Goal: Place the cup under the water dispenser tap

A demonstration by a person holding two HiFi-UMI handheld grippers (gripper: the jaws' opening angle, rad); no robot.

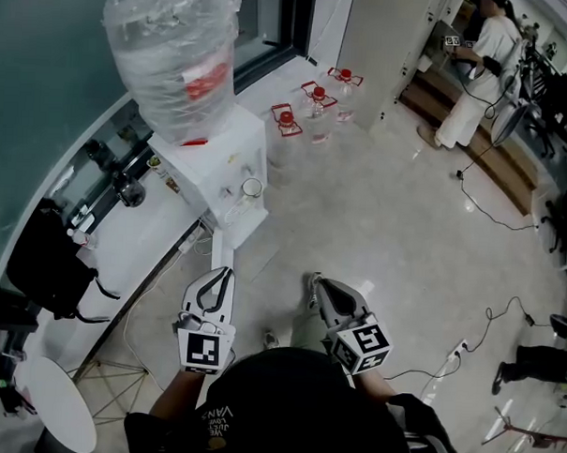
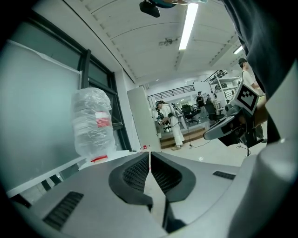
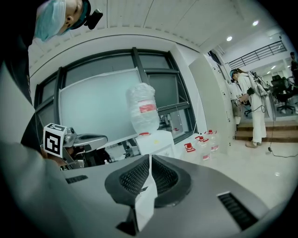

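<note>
A white water dispenser (image 1: 232,158) carries a large plastic-wrapped bottle (image 1: 174,47) and stands against the window counter. A clear cup (image 1: 252,189) stands on its front ledge; I cannot make out the tap above it. My left gripper (image 1: 223,275) is held back from the dispenser over the floor, shut with nothing between its pads (image 2: 149,155). Beside it, my right gripper (image 1: 313,282) is also shut and empty (image 3: 150,160). The bottle (image 2: 93,123) shows at the left of the left gripper view. In the right gripper view the dispenser (image 3: 156,141) lies ahead.
Three red-capped water jugs (image 1: 312,100) stand on the floor beyond the dispenser. A black bag (image 1: 48,257) lies on the counter at left, with a round white table (image 1: 55,403) below it. A person in white (image 1: 478,70) stands far right; cables (image 1: 495,216) cross the floor.
</note>
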